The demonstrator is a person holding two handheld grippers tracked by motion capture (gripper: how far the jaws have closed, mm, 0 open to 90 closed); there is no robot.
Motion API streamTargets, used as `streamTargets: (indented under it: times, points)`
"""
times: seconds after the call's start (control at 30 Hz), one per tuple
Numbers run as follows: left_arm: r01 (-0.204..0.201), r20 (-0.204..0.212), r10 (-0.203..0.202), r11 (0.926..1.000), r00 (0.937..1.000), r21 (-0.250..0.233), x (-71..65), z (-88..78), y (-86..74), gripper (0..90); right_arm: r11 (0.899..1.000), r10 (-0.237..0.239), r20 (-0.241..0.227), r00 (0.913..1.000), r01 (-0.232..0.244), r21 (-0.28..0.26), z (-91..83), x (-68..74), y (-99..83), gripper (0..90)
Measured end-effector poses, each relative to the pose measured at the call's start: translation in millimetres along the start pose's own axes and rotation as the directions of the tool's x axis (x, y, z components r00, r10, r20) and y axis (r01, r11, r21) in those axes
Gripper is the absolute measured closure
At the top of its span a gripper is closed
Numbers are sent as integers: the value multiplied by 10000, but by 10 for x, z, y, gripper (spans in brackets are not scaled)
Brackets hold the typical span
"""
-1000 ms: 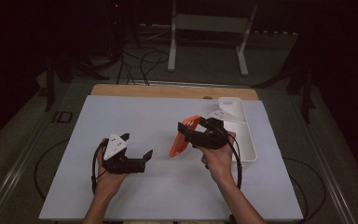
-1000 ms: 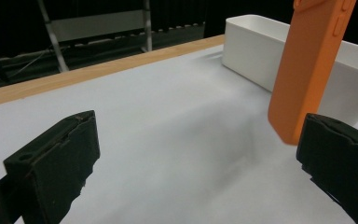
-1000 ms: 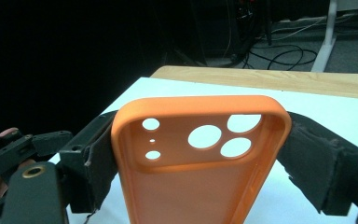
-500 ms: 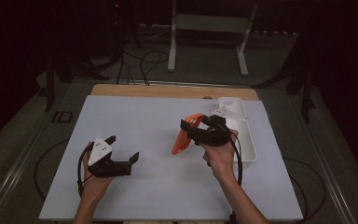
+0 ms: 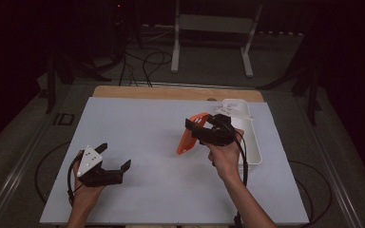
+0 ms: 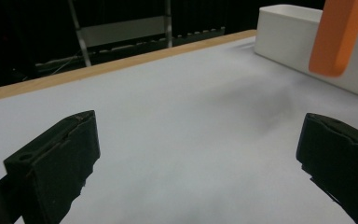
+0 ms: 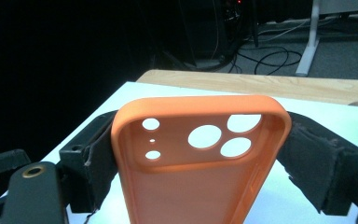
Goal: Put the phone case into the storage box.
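Two tools work here: the right tool point(image 5: 200, 129) pinches an orange phone case point(image 7: 200, 163) by its side edges, holding it above the worktop point(image 5: 147, 128) just beside a white bin point(image 5: 249, 142). Well apart, the left tool point(image 5: 111, 159) hangs spread, nothing between its jaws.

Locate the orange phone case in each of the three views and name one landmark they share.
High view: the orange rubbery phone case hangs right of centre, tilted, above the white mat.
Left gripper view: its lower end is at the top right, in front of the white rectangular bin.
Right gripper view: centre, camera holes uppermost, clamped between the right tool's pads.
Shared landmark: the table's wooden far edge.
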State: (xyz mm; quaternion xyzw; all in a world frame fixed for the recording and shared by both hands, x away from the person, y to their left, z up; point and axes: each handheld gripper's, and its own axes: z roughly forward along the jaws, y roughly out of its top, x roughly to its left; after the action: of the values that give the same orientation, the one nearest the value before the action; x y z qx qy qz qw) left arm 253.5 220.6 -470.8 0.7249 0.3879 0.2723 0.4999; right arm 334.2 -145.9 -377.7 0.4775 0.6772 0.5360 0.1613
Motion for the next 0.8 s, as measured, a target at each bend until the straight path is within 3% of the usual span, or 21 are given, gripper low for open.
streamTargets:
  times: [0.8]
  points:
    - [-165, 379, 154, 9994, 9992, 292, 20, -20, -144, 2, 9999, 125, 609, 9981, -120, -76, 6, -187, 93, 169]
